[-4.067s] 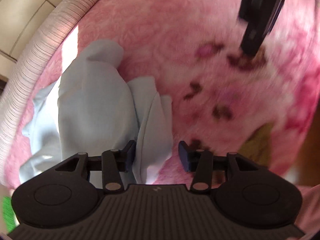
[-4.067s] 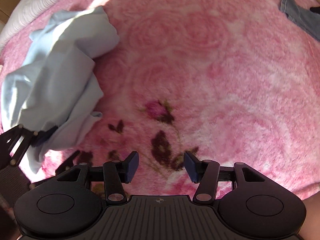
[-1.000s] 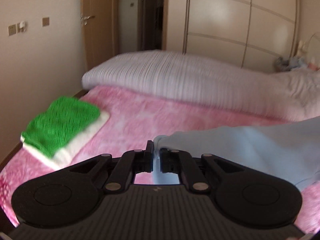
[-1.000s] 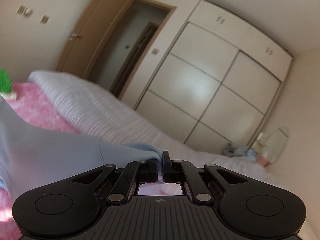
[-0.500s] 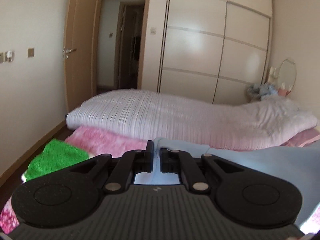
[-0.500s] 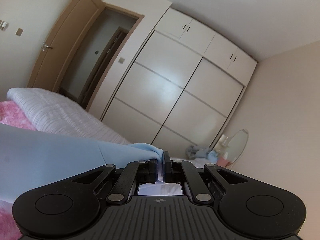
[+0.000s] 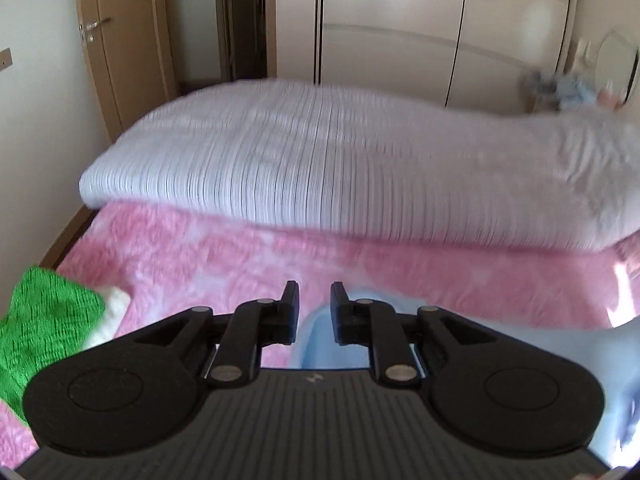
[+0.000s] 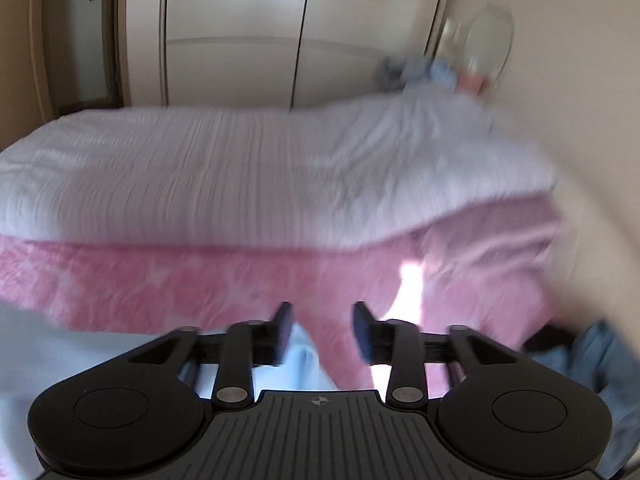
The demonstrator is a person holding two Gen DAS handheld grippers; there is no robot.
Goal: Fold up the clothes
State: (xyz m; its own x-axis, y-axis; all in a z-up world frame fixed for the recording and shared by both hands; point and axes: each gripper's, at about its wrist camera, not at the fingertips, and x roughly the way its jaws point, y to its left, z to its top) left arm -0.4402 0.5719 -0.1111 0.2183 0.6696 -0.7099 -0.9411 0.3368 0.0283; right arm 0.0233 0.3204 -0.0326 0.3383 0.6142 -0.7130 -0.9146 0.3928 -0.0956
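A light blue garment (image 7: 532,344) lies on the pink blanket (image 7: 248,256), its edge just under my left gripper (image 7: 314,307). That gripper's jaws are opening; the cloth sits low in the gap and the pads do not press on it. In the right wrist view the same light blue garment (image 8: 72,352) spreads to the lower left. My right gripper (image 8: 322,330) is opening too, and a corner of the cloth shows by its left finger (image 8: 282,334), free of the pads.
A rolled white striped duvet (image 7: 360,168) lies across the far side of the bed. A folded green and white stack (image 7: 48,324) sits at the left edge. A blue denim piece (image 8: 600,356) lies at the right. Wardrobe doors (image 7: 440,20) stand behind.
Both grippers were shut on the blue garment and held it up; now both have tipped down toward the bed and their jaws have parted, letting the cloth drop onto the blanket.
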